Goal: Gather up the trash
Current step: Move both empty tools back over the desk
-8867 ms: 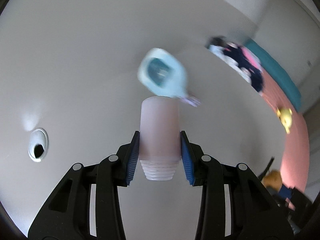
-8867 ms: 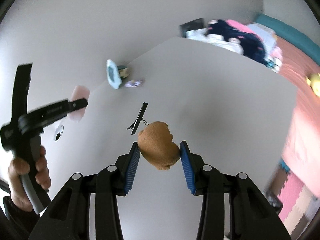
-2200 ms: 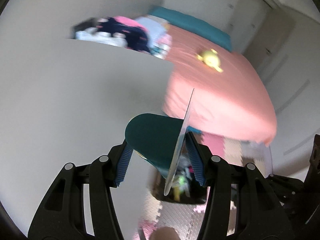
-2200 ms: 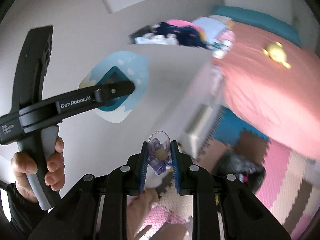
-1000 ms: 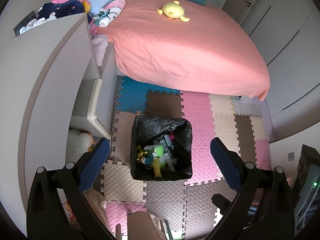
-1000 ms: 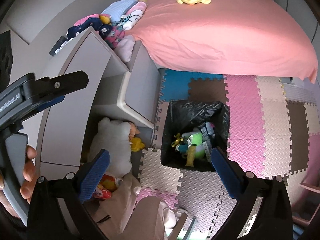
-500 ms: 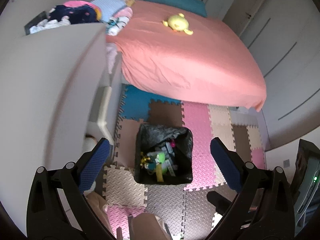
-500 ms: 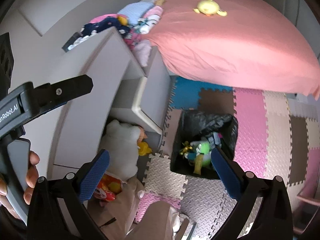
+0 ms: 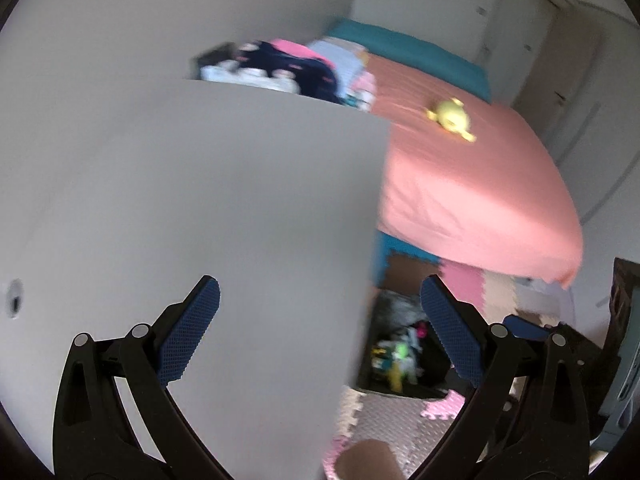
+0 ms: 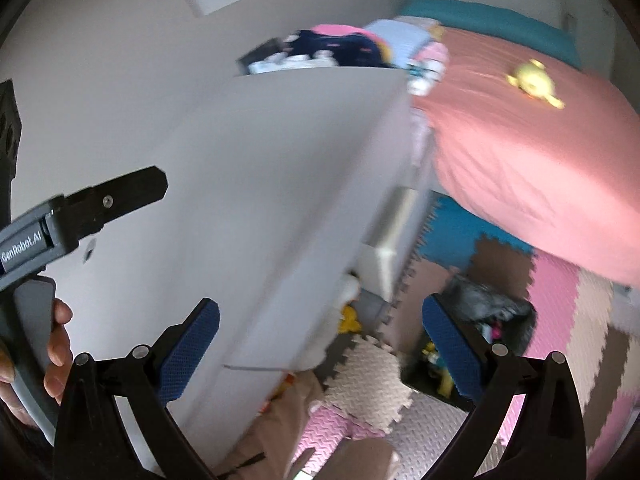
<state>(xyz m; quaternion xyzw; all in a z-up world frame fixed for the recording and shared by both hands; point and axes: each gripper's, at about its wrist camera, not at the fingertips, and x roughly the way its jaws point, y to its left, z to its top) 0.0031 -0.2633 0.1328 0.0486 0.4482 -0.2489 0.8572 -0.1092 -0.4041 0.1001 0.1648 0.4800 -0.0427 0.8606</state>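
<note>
My left gripper [image 9: 320, 328] is open and holds nothing, hanging over the right edge of the pale grey desk [image 9: 200, 200]. My right gripper [image 10: 320, 344] is open too and also holds nothing, out past the desk [image 10: 248, 184] corner. The black-lined trash bin [image 9: 404, 348] stands on the floor below the desk's edge, with several colourful scraps inside. In the right wrist view the trash bin [image 10: 492, 320] sits between the blue pads, partly hidden by the right finger. The other gripper [image 10: 80, 208], held by a hand [image 10: 56, 348], shows at the left.
A bed with a pink cover [image 9: 472, 184] and a yellow plush toy [image 9: 450, 118] fills the right. Folded clothes [image 9: 288, 68] pile up at the desk's far end. Foam puzzle mats [image 10: 560, 312] cover the floor. A cable hole [image 9: 14, 300] marks the desk at left.
Both views have swung up and left from looking down at the bin and floor toward the desk top. Both grippers stay open and without a load.
</note>
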